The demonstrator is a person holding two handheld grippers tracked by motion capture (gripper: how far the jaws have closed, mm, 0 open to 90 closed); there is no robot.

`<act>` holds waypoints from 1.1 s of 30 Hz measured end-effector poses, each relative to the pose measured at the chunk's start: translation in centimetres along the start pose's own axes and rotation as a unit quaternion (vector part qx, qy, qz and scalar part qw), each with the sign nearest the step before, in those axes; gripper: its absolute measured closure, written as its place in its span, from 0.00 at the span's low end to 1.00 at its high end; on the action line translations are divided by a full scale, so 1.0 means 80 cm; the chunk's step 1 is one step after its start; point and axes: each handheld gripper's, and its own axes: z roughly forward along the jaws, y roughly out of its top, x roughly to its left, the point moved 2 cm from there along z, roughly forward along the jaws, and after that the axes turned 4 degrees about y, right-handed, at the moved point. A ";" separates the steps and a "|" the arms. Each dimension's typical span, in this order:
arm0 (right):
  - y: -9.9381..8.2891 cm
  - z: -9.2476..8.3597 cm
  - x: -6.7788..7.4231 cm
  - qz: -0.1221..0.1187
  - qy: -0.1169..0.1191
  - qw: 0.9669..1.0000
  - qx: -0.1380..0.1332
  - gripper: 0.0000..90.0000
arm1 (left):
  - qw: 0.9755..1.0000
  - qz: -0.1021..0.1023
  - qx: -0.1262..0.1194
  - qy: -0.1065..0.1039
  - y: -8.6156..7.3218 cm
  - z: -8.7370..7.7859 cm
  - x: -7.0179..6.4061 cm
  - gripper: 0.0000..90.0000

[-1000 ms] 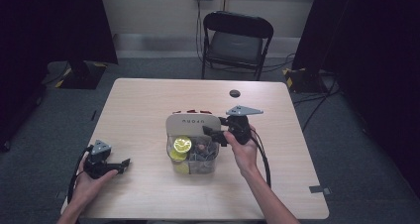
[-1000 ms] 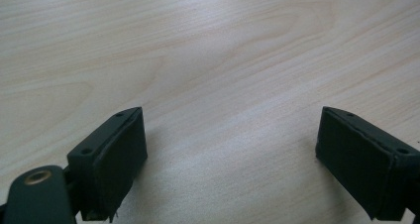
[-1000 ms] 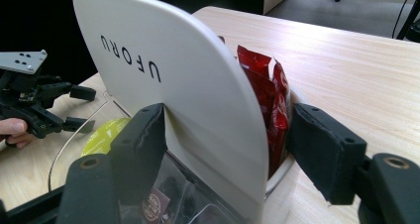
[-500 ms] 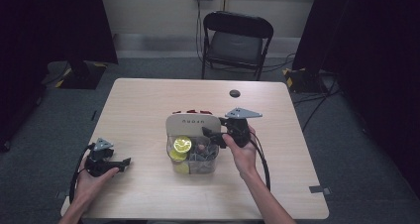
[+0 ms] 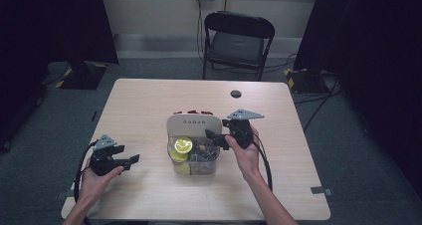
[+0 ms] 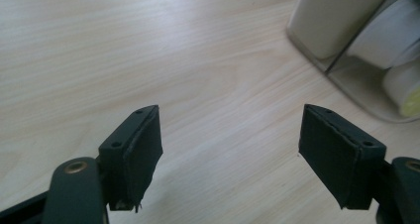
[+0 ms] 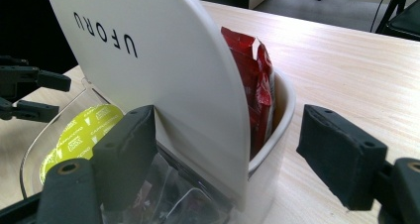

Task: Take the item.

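Note:
A storage box (image 5: 195,166) stands mid-table, with a white divider panel (image 7: 148,50) marked UFORU. Red packets (image 7: 250,70) sit behind the panel, and yellow-lidded capsules (image 7: 84,127) lie in the clear front part. My right gripper (image 7: 228,154) is at the box's right side, and its jaws have just been opening. They straddle the panel's edge and the box rim: the left jaw rests against the panel's front, while the right one stands well off the box. My left gripper (image 6: 230,154) hovers over bare table left of the box (image 6: 337,16). Its jaws have just been closing with nothing between them.
The wooden table (image 5: 149,105) has a small black disc (image 5: 236,93) near its far edge. A black folding chair (image 5: 239,41) stands beyond the table. Dark curtains hang on both sides, and cables trail on the floor at the right.
My left gripper has lifted a little off the table and its jaws have narrowed. The right gripper's jaws have widened around the panel edge while that hand stayed put.

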 end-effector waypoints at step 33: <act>0.007 0.002 0.003 -0.004 0.006 1.000 0.002 0.26 | 0.994 0.036 -0.063 -0.076 0.064 -0.016 -0.059 0.35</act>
